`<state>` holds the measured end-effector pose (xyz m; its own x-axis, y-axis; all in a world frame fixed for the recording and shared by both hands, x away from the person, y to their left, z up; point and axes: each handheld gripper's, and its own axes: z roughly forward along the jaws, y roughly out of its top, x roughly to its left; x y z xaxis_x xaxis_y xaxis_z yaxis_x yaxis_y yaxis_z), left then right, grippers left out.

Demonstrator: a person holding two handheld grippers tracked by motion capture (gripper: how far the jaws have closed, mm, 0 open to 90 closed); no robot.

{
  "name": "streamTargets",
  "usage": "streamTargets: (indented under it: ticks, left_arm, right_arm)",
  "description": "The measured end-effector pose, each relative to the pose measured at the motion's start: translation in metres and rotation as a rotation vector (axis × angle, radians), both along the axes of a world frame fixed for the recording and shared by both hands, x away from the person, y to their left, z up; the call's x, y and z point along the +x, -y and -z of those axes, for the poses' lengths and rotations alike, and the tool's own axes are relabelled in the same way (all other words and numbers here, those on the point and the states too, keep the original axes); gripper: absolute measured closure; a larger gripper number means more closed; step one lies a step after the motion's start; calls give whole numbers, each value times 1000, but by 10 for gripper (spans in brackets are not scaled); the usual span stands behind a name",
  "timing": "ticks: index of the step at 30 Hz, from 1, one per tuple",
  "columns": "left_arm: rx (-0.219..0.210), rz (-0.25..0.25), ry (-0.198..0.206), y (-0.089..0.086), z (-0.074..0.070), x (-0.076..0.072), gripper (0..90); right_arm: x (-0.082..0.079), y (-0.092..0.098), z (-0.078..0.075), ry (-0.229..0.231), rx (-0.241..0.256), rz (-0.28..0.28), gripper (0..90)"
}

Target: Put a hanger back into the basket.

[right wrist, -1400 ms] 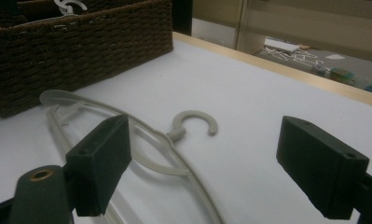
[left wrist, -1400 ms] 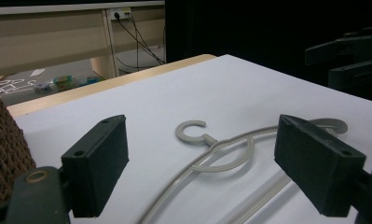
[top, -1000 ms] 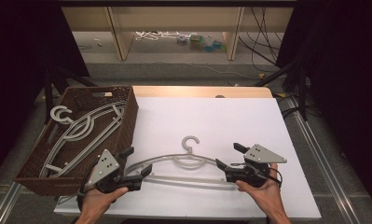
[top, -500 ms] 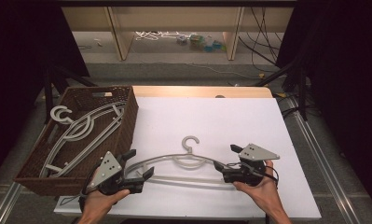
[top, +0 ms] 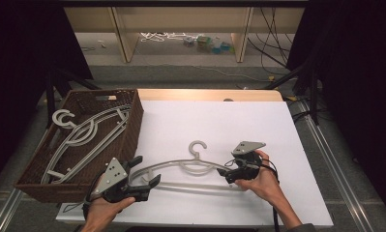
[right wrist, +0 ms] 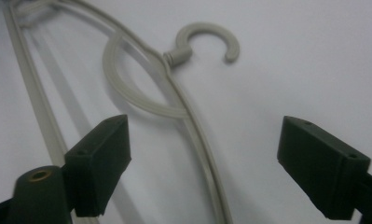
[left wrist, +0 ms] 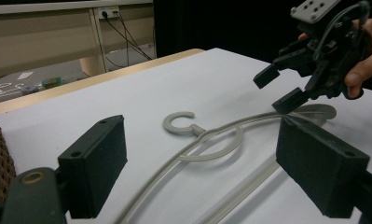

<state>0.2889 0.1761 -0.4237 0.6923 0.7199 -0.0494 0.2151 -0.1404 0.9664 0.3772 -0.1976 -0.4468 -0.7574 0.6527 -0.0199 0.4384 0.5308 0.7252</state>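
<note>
Right now a grey hanger (top: pixel 190 166) is seen lying flat on the white worktop (top: pixel 258 125), near the front edge, with its hook (top: pixel 198 146) pointing away from the person. It is laid out wide from side to side, so one end can be reached by each hand.

The left gripper (top: pixel 143 173) is held at the hanger's left end. Its jaws are wide open and nothing is held between them, as is shown in the left gripper view, where the hanger (left wrist: pixel 207 149) runs across the gap between the pads. The right gripper (top: pixel 228 175) is held at the right end. Its jaws are wide open too, and nothing is gripped. In the right gripper view the hanger's arm (right wrist: pixel 197 140) is seen passing between the two jaws, with the hook (right wrist: pixel 207 39) farther ahead.

It looks as if the hanger is being lined up so both ends can be grabbed together.

A brown basket (top: pixel 135 118) with more hangers (top: pixel 84 135) inside is placed at the left, close beside the left gripper. Care may be needed there, since the basket wall is near. Plenty of bare worktop is left behind the hanger and to the right, so room for moving is found that way. The front edge is close.
</note>
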Motion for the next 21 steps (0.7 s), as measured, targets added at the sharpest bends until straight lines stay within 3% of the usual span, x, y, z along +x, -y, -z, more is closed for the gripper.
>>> streamTargets:
  ticks: [1,5,10,12,13,19,21]
  left_arm:
    - [1,0,0,0,0,0,158]
    - [5,3,-2,1,1,1,158]
    - [8,8,-2,1,1,1,159]
    - [9,7,-4,1,1,1,159]
    - [10,7,-5,1,2,1,159]
    - [10,11,-9,1,2,1,159]
    - [-10,13,-14,3,3,1,159]
  right_arm:
    - [3,0,1,-25,-24,-7,201]
    - [12,-4,8,-32,-75,-29,262]
    - [18,-9,9,-122,-124,-46,386]
    - [22,-11,13,-108,-142,-52,438]
    - [23,-11,13,-128,-151,-71,460]
    - [30,-16,16,-151,-183,-110,581]
    - [31,-18,17,-158,-188,-116,628]
